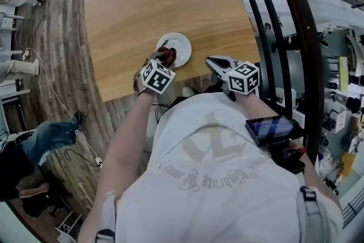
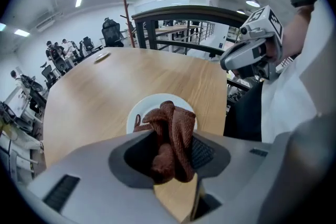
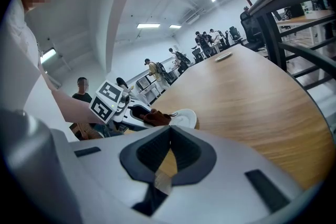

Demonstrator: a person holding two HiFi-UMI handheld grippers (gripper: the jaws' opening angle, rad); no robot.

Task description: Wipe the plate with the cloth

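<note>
Now the left claw [image 2: 170,157] pinches the cloth [image 2: 172,128] over the plate [image 2: 137,113] — right claw [image 3: 168,157] pressed together, empty.

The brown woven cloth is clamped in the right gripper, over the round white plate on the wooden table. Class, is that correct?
No. The left gripper clamps the brown woven cloth, as the left gripper view shows, over the round white plate on the wooden table. The right gripper is empty.

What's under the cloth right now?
The white plate sits below the brown cloth clamped in the left gripper, on the wooden table. The cloth covers the plate's near part; contact cannot be told.
</note>
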